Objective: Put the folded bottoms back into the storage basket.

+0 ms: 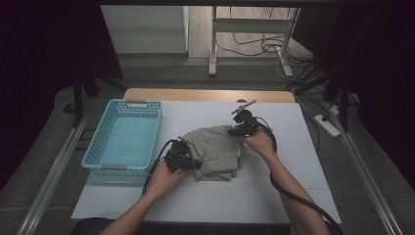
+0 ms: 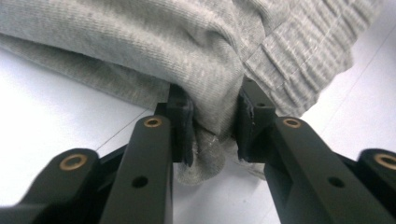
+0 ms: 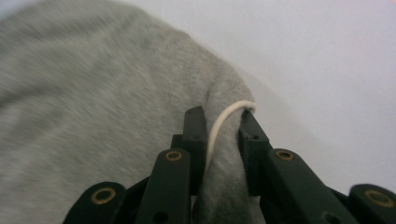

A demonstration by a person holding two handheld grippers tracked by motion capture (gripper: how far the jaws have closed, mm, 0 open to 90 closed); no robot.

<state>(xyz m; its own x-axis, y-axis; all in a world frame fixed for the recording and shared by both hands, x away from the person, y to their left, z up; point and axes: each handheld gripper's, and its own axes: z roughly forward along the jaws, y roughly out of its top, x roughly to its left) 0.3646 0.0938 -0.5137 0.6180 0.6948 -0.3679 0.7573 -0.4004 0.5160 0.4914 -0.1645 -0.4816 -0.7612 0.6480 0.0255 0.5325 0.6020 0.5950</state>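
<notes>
Two grippers clamped on grey garment (image 1: 215, 152), left gripper (image 2: 215, 128) at hem, right gripper (image 3: 223, 135) at drawstring edge.

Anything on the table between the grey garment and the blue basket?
Nothing visible: the table between the garment and the basket to its left is bare, apart from the left claw gripping the garment's near-left edge.

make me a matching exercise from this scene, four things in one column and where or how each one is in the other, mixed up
Things:
1. light blue plastic basket
2. crumpled grey knit garment
3. left gripper
4. right gripper

Places or states:
A. shut on a fold of grey fabric with a white cord across it
B. empty, at the left side of the white table
C. lies on the table between the two hands
D. shut on a fold of fabric beside a ribbed edge

Pairs: 1-B, 2-C, 3-D, 4-A
</notes>
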